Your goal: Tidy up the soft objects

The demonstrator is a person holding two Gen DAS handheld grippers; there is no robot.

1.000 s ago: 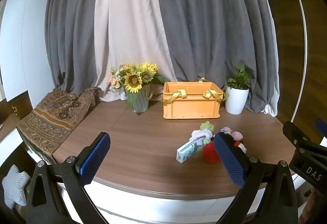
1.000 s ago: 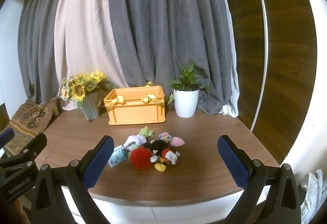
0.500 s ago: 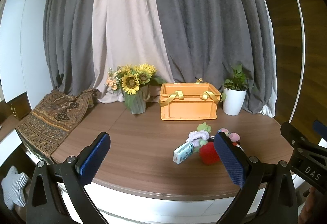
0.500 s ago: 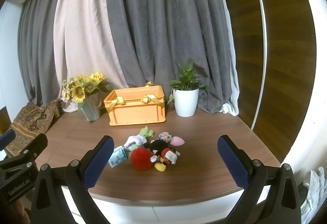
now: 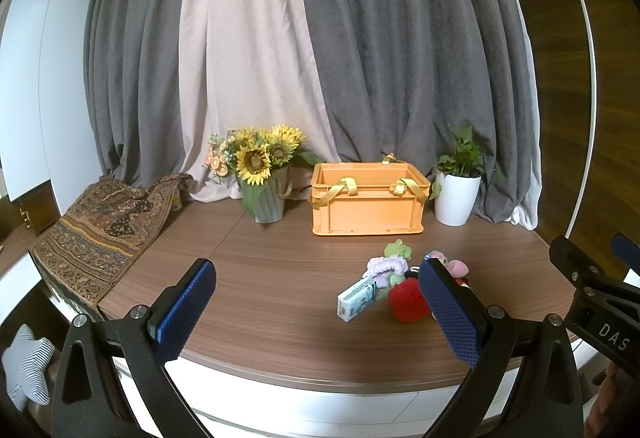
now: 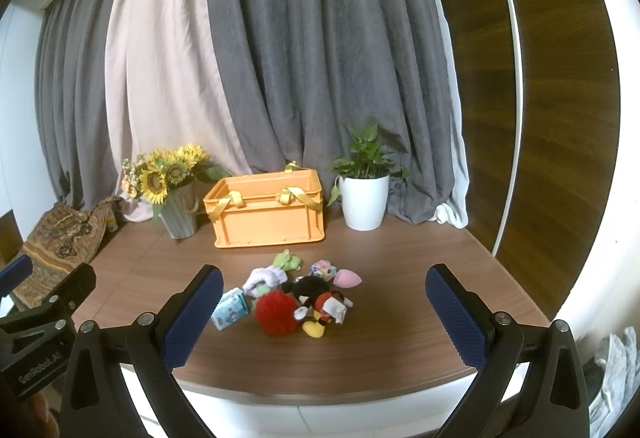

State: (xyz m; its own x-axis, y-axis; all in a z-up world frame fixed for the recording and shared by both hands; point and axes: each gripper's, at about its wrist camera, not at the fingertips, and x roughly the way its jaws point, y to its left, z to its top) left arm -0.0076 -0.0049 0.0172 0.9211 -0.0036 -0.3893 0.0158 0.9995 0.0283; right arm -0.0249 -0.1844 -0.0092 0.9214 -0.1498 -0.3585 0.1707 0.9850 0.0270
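Since the earlier frames, the left wrist view has been tilted upward slightly, so the table and the toys sit lower in it; the right wrist view is almost unchanged, and nothing on the table has been shifted.

Nearest, the left gripper is held short of the table edge with its jaws spread wide and nothing between them. The right gripper is held likewise, jaws spread and empty, facing the pile.

On the wooden table the soft toys are heaped together near the front edge: a red pom-pom ball, a black-and-red plush, a small blue packet touching the heap on its left, a lilac scrunchie, a green plush and a pink piece. Behind them the orange crate stands open, apparently empty, between a sunflower vase and a white plant pot. Curtains hang beyond.

The approach step is judged to be in hand, with nothing yet sorted. Next, one gripper would need to be lowered over a single toy at the heap's edge and closed gently, without neighbours being dragged along.
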